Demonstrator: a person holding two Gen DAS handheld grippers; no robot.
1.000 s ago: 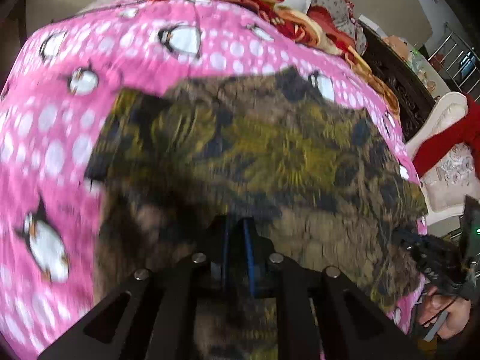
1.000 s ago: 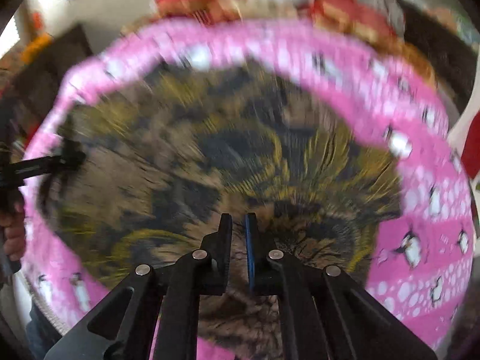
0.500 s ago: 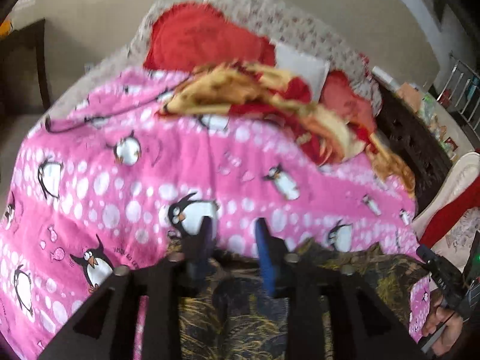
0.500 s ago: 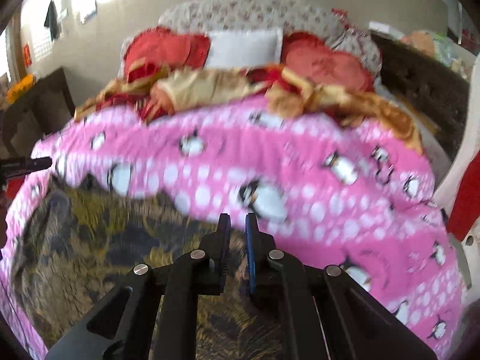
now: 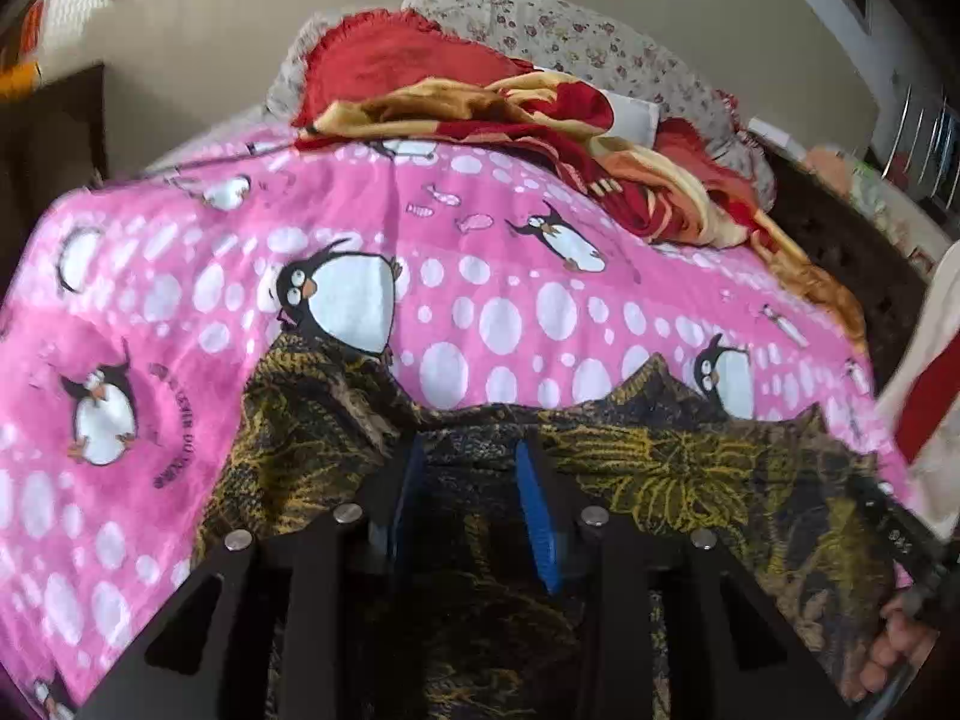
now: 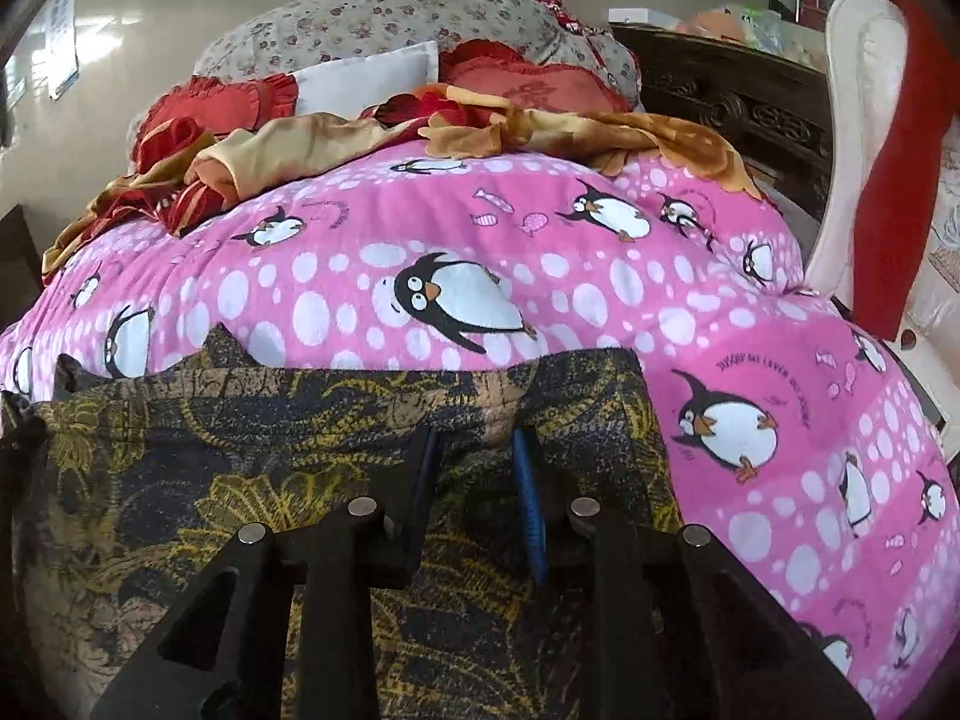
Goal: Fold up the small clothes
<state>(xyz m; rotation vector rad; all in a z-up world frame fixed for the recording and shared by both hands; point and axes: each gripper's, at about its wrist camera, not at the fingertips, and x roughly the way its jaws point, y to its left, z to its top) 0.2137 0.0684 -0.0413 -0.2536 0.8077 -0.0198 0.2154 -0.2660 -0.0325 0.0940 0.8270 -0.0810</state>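
One cloth here, a dark piece with a yellow leaf print, lying on the near part of the pink penguin blanket that covers the bed. It looks doubled over already, with a ragged far edge where the corners poke up in little peaks, so I'd guess you're right at the end of a fold and letting go.

Your left gripper sits over the cloth's far edge with its fingers apart, closing in a touch, and only flat cloth shows in the gap, nothing pinched. Your right gripper is over the same edge further along; its jaws are opening, and a small hump of cloth sits between the blue pads without being squeezed, as far as I can tell.

Next up, I reckon, is backing both off cleanly so that hump doesn't drag, then picking up one short end to bring it across for the next fold.

Long axis runs side to side across both views, along the near edge of the bed, with the uneven edge pointing toward the red and gold bedding and pillows at the head.
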